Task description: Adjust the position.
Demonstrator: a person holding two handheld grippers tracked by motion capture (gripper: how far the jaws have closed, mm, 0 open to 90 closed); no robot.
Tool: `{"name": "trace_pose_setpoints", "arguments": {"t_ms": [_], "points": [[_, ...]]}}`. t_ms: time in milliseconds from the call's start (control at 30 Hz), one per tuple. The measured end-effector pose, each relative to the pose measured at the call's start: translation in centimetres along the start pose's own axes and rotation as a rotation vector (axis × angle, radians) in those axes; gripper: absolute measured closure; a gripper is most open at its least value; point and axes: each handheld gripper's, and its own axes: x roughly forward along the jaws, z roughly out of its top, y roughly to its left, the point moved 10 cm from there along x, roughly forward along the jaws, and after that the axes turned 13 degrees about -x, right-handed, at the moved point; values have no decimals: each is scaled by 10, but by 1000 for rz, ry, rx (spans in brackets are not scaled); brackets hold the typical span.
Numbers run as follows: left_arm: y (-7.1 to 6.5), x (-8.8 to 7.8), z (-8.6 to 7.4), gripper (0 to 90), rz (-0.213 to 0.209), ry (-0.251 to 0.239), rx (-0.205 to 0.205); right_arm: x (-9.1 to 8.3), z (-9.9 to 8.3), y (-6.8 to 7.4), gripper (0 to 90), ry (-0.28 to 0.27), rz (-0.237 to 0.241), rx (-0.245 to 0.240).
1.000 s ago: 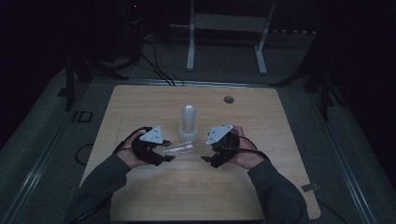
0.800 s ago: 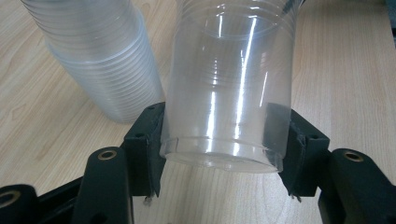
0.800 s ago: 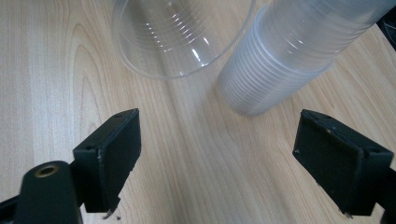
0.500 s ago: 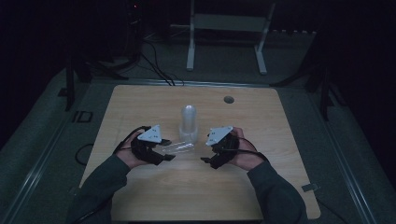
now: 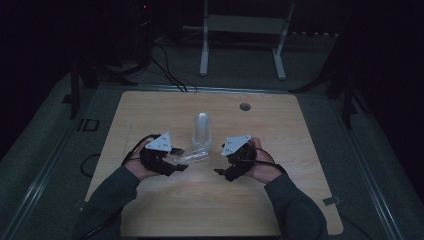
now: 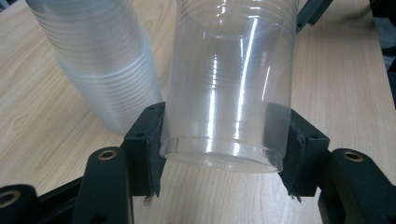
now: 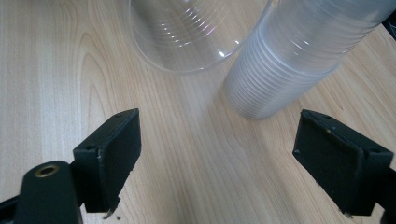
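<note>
The left gripper (image 6: 219,154) is clamping one clear ribbed plastic cup (image 6: 229,88) sideways beside the upright stack of clear plastic cups (image 5: 202,131) (separation seemingly done); the right gripper (image 7: 233,140) is waiting wide open, placing remaining.

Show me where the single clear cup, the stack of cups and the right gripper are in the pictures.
single clear cup (image 6: 229,84), left gripper view, on its side wall.
stack of cups (image 7: 289,60), right gripper view, on its ribbed rims.
right gripper (image 7: 219,158), right gripper view, midway between its open jaws.

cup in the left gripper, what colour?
Colourless, clear plastic cup with faint ribbed rings; the wooden table shows through it. Best seen in the left gripper view.
</note>
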Motion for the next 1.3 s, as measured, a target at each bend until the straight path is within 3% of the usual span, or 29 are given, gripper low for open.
{"name": "trace_pose_setpoints", "arguments": {"t_ms": [467, 733, 1300], "points": [[0, -4, 2, 414, -6, -42, -16, 1, 0, 0, 184, -27, -13, 44], [-1, -6, 6, 414, -17, -72, -27, 2, 3, 4, 182, -63, 4, 74], [-2, -10, 10, 414, -35, -111, -42, -1, 8, 6, 103, -92, -1, 70]]}}
